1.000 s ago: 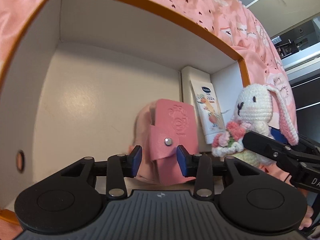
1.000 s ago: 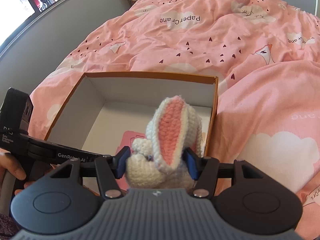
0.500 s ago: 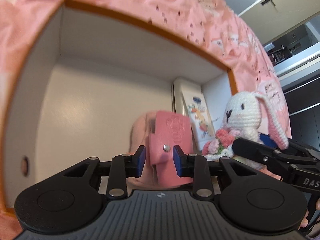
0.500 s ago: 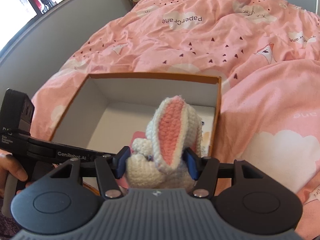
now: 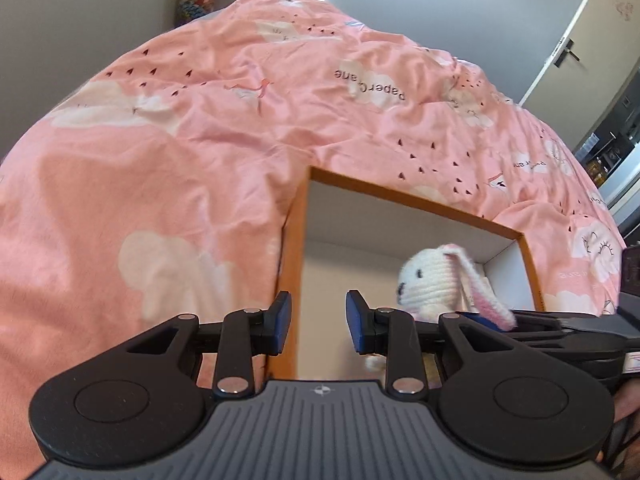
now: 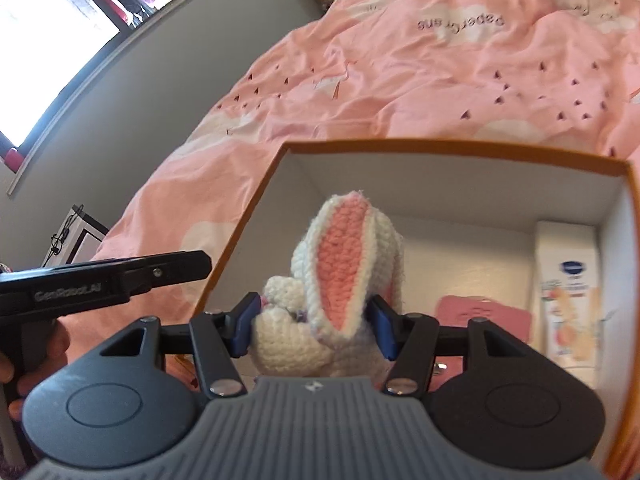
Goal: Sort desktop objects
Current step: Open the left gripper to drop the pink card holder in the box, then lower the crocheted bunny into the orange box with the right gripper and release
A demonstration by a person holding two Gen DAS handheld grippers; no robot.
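The left gripper tilts downward over the near left corner of the box, its blue-padded jaws at a narrow gap with nothing between them; that gap narrowed a moment ago and has since held. The right gripper also angles down, over the box's open top, jaws clamped on the body of a crocheted rabbit, white yarn in ribbed stitches with a long pink-lined ear standing up between the pads. In the left wrist view the rabbit shows to the right of the jaws, black-eyed face turned left and ear drooping. A hand grips the left gripper's handle. The box is rigid card, white inside with an orange rim, resting on a rumpled pink duvet printed with clouds. Inside, right of the right jaws, lie a pink embossed card wallet flat on the floor and a white tube along the right wall.
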